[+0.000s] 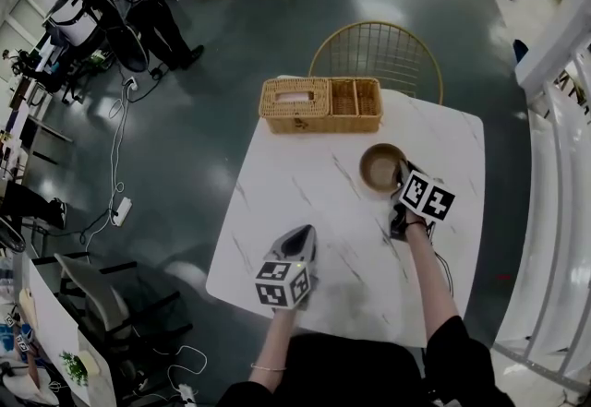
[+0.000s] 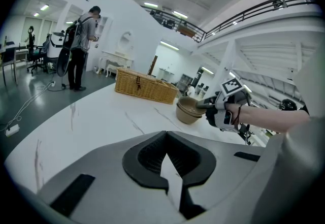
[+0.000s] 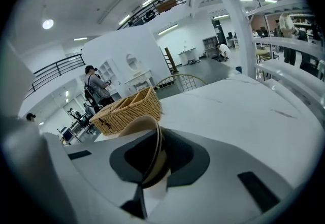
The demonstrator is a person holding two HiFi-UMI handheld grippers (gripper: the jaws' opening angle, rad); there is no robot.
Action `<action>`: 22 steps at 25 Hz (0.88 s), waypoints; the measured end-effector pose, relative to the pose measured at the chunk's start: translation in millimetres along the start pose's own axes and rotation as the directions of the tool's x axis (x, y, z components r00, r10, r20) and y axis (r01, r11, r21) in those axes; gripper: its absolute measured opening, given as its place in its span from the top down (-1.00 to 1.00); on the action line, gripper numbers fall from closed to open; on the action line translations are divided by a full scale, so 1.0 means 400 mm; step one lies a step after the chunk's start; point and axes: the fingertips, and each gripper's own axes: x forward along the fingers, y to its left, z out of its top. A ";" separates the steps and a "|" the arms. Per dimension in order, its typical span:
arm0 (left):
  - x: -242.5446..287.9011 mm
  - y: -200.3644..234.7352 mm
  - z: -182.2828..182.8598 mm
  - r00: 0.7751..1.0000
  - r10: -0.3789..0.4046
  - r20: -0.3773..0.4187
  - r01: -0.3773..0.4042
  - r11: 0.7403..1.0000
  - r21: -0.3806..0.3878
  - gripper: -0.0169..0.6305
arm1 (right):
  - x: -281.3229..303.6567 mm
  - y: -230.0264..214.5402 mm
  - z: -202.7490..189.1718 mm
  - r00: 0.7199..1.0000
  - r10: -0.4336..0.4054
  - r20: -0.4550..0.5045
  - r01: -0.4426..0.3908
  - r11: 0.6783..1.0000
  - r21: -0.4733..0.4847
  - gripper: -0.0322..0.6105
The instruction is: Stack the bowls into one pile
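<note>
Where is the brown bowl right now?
In the head view the brown bowl is on the white table's right side, just nearer the person than the wicker basket, with the right gripper clamped on its rim.

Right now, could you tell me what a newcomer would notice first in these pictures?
The right gripper is clamped on the rim of a brown bowl on the right side of the white marble table; the bowl seems nested in another. Behind it a wicker basket stands at the far edge. The left gripper is over the near left, with nothing between its jaws.
</note>
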 end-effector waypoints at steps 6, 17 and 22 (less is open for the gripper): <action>-0.003 0.000 0.000 1.000 0.003 0.000 -0.003 1.000 0.001 0.91 | 0.005 0.006 -0.015 0.999 -0.029 -0.021 0.026 0.995 -0.100 0.79; -0.015 0.000 0.013 1.000 0.001 0.021 -0.001 1.000 0.011 0.91 | -0.013 0.012 -0.009 0.999 -0.029 0.026 0.033 0.988 -0.148 0.63; -0.024 -0.003 0.033 0.999 0.001 0.046 -0.002 1.000 0.025 0.91 | -0.051 0.025 0.001 0.996 0.036 0.084 -0.026 0.993 -0.113 0.64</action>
